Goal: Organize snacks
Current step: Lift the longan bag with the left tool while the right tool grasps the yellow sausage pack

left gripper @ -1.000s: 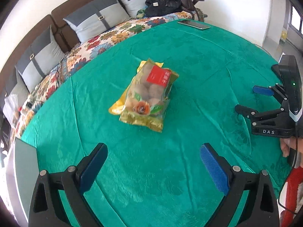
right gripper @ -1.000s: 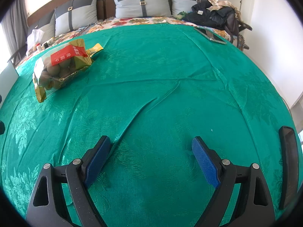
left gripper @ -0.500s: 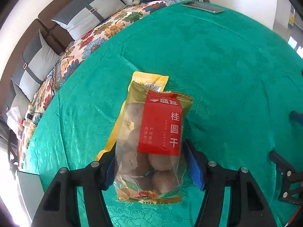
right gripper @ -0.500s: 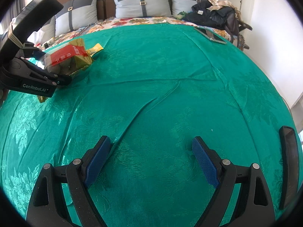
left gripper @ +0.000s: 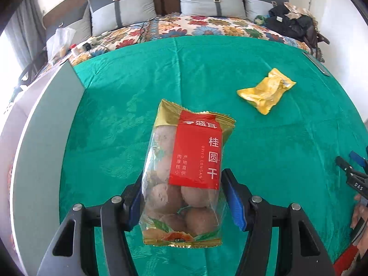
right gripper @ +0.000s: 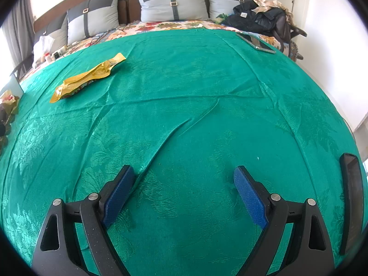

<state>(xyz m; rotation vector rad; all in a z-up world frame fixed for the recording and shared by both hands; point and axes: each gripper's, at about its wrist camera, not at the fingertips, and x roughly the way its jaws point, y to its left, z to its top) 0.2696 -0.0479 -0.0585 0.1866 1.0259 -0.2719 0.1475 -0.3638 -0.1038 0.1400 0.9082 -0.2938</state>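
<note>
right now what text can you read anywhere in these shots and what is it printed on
"桂圆干" on the red label of the dried longan bag, held in the left tongs.
"DRIED LONGAN" on that same label.
"产地直供" and "肉厚核小" in small print there.
"DAS" on the right tongs, seen from the left wrist.
Brand logo atop the label: too stylised to read.
Yellow snack packet: print too small.
</note>
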